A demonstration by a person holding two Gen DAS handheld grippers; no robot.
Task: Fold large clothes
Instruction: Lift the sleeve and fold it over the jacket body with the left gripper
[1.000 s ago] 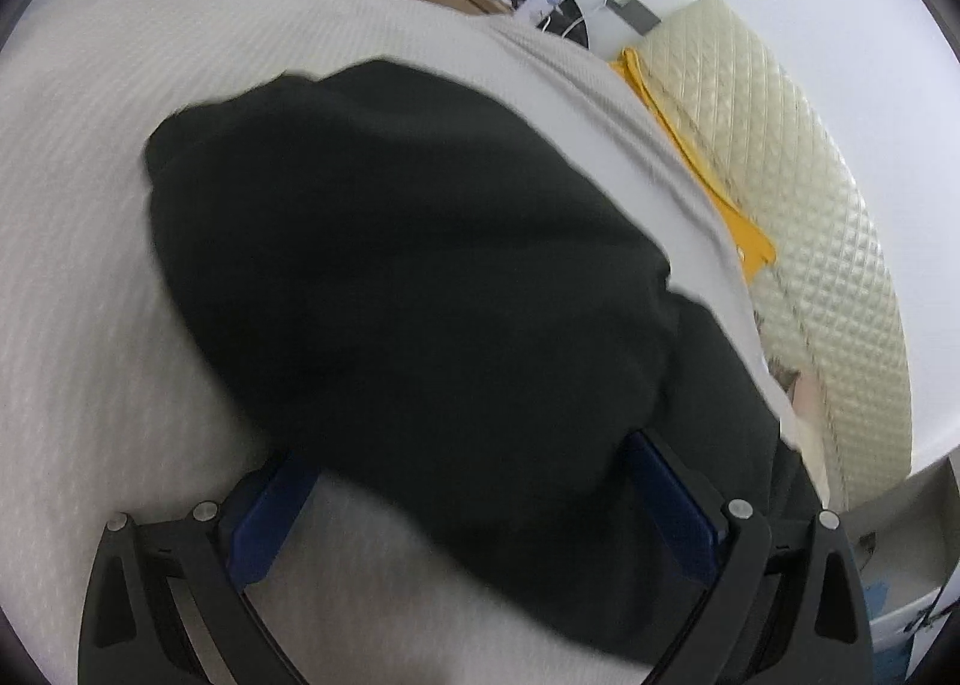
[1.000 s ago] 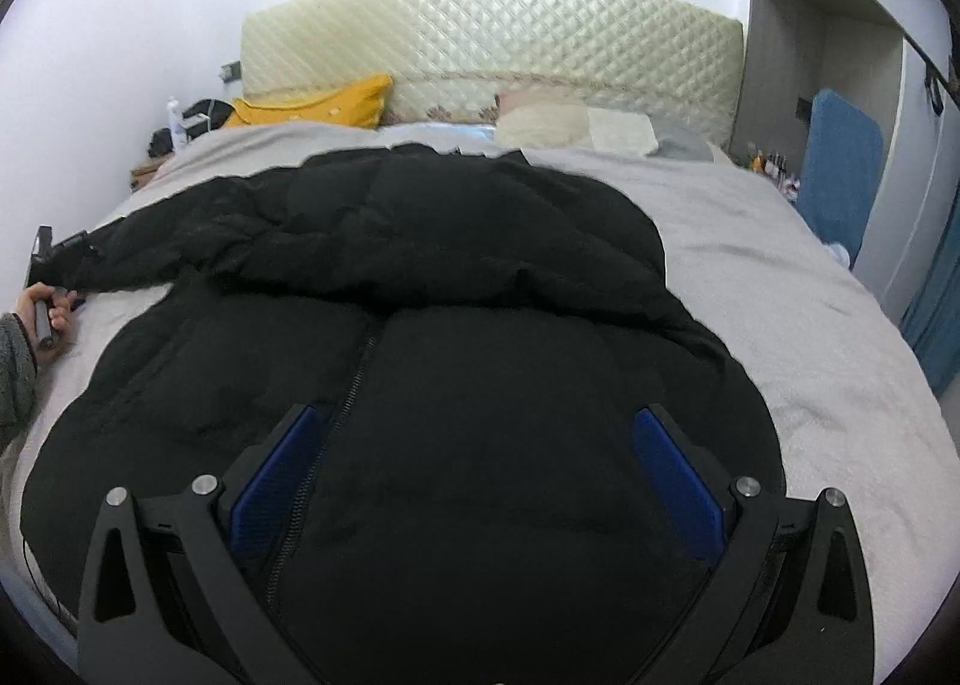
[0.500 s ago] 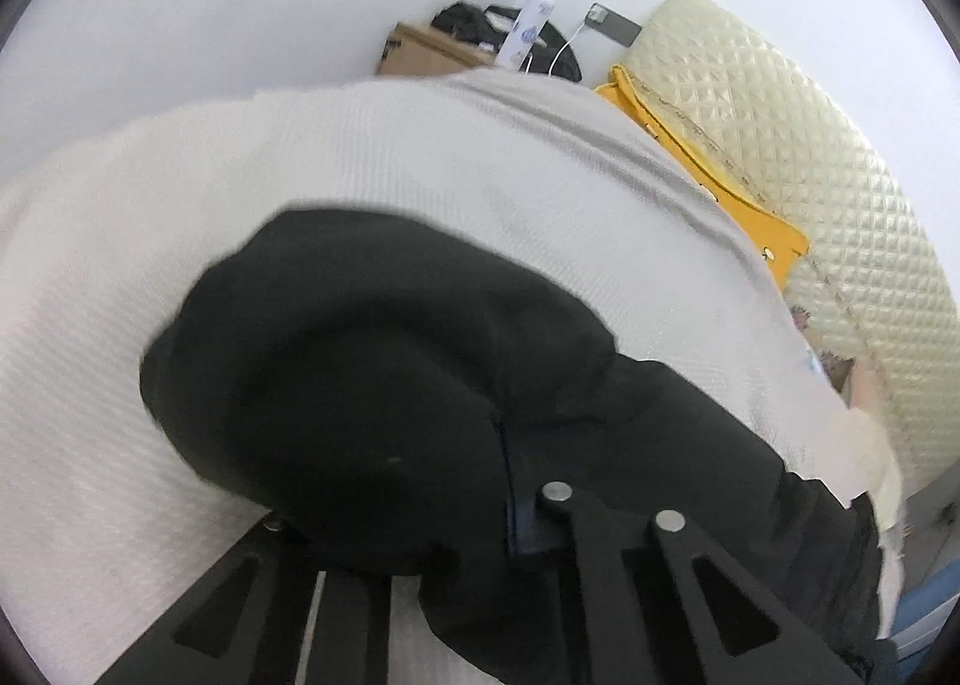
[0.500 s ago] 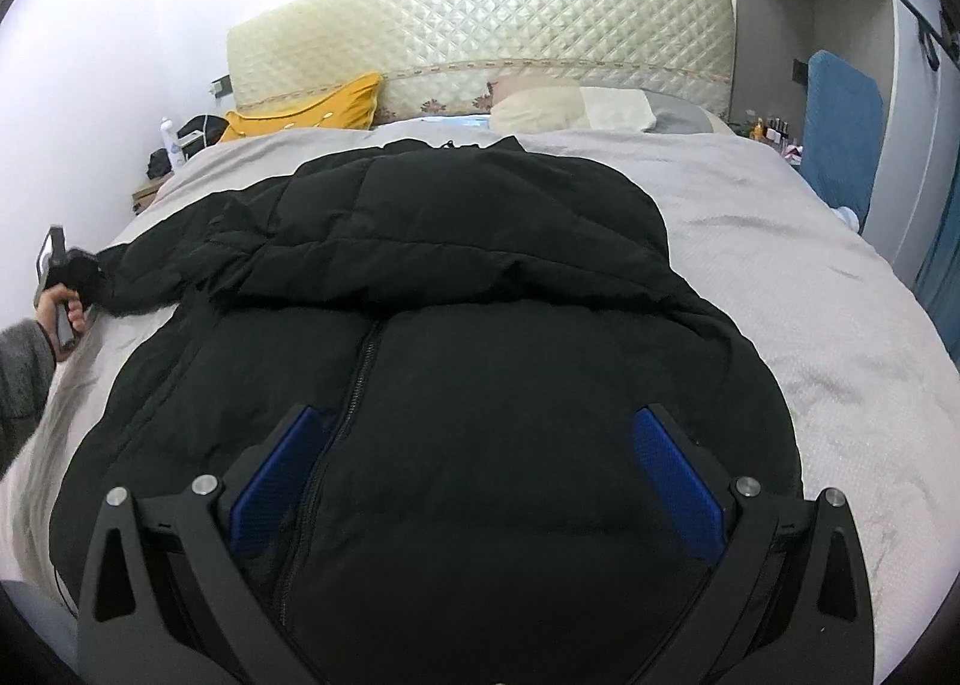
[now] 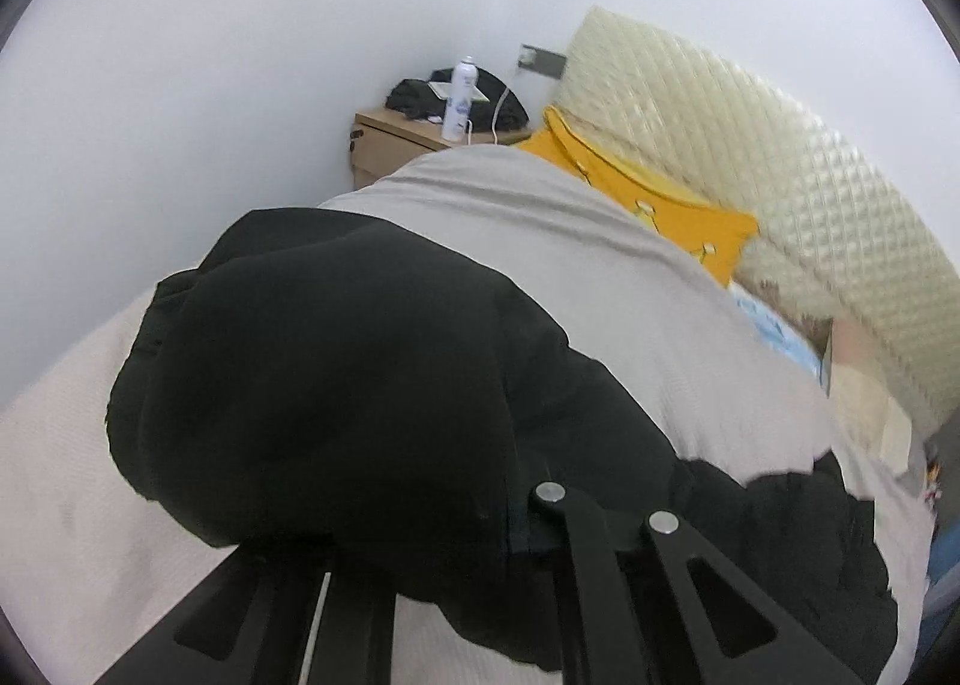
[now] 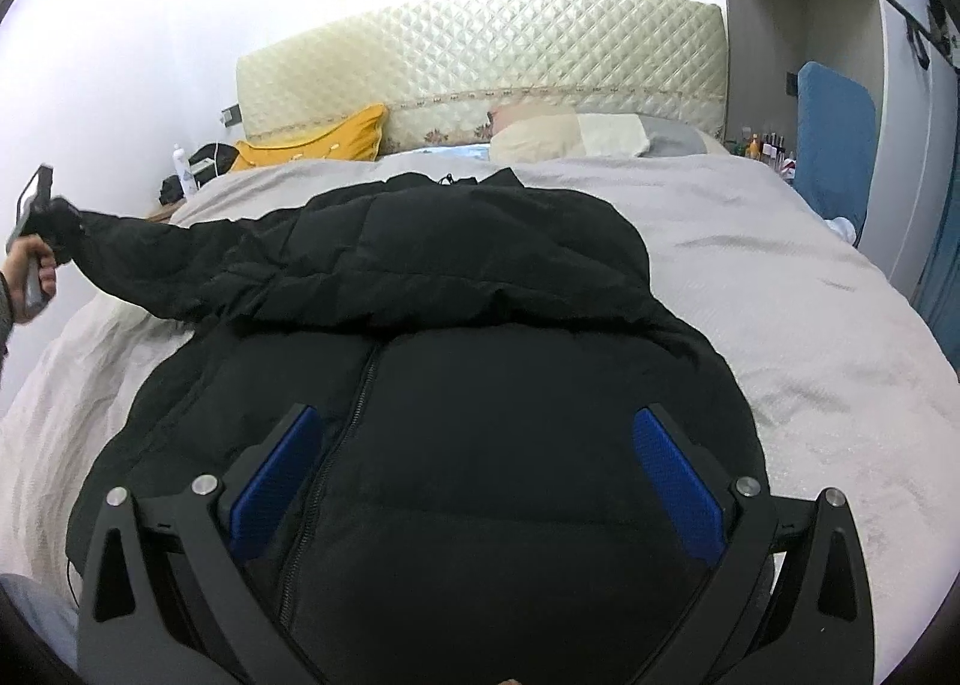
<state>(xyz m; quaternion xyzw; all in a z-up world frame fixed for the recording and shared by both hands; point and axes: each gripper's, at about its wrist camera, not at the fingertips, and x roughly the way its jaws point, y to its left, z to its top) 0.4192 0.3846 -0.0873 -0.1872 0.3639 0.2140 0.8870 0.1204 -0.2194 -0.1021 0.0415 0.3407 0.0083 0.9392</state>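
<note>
Left gripper [image 6: 57, 214] pinches the black jacket's sleeve [image 6: 156, 259], lifted at far left; puffy fabric may slip. Right gripper [image 6: 474, 481] hovers spread.

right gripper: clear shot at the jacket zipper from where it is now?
Probably yes. The right gripper hangs open just above the black jacket, and the zipper runs uncovered past its left pad. Nothing lies between; the left gripper is off holding the sleeve.
</note>
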